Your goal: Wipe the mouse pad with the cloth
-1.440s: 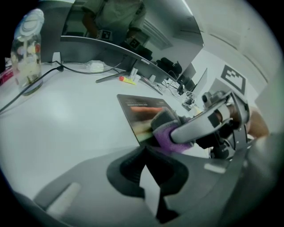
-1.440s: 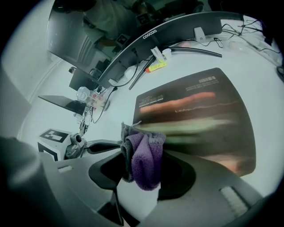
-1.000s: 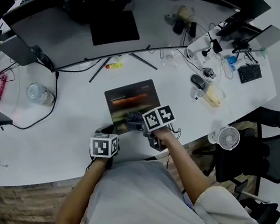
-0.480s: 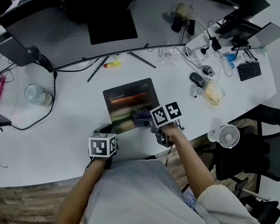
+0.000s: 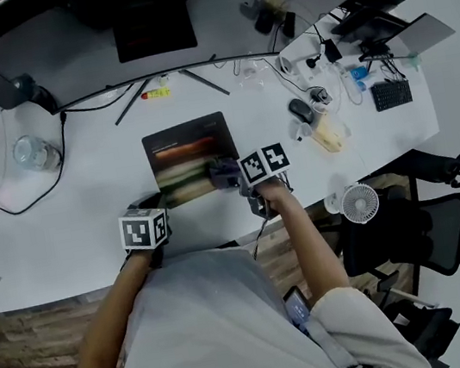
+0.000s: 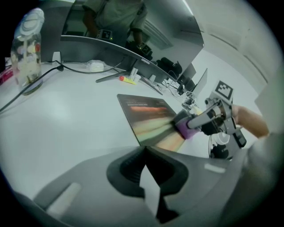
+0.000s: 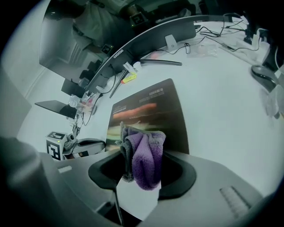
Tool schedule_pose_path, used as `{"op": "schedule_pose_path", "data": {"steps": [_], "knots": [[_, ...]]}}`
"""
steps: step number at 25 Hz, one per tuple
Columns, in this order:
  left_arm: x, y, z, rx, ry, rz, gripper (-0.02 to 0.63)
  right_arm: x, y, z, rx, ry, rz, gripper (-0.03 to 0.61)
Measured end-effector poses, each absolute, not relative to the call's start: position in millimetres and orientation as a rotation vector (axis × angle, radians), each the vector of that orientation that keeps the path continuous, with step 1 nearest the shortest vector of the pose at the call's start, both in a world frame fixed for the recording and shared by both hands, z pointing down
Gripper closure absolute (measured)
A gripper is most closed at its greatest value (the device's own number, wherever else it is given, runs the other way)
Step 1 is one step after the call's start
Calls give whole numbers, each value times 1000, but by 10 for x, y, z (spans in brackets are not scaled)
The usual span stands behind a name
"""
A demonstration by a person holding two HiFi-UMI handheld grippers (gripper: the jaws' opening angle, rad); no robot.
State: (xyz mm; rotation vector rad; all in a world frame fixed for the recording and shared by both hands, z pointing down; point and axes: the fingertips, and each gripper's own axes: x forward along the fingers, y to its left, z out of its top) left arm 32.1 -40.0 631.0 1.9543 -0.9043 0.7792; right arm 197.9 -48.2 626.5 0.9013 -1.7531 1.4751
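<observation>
The dark mouse pad (image 5: 190,152) with its colour print lies flat on the white desk (image 5: 62,224), below the monitor. My right gripper (image 5: 227,173) is shut on a bunched purple and grey cloth (image 7: 143,153), which it presses onto the pad's near right part. The left gripper view shows that cloth (image 6: 186,128) on the pad (image 6: 146,116). My left gripper (image 5: 148,208) rests at the pad's near left corner, its jaws (image 6: 144,153) shut with nothing seen between them.
A wide curved monitor (image 5: 59,50) stands behind the pad. A clear bottle (image 5: 33,152) and a cable lie at the left. A mouse (image 5: 301,110), cables and small items crowd the right. A small fan (image 5: 360,203) and an office chair (image 5: 435,232) sit off the desk's right edge.
My right gripper has slid the cloth rightwards along the pad's near part. The left gripper has stayed at the pad's near left corner.
</observation>
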Motion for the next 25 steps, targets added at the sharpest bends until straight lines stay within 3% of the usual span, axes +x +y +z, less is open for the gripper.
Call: {"op": "schedule_pose_path", "data": {"steps": [25], "knots": [[325, -380, 6306, 1990, -918, 827, 614, 2632, -426, 6185, 951, -1679, 1260, 368]]}}
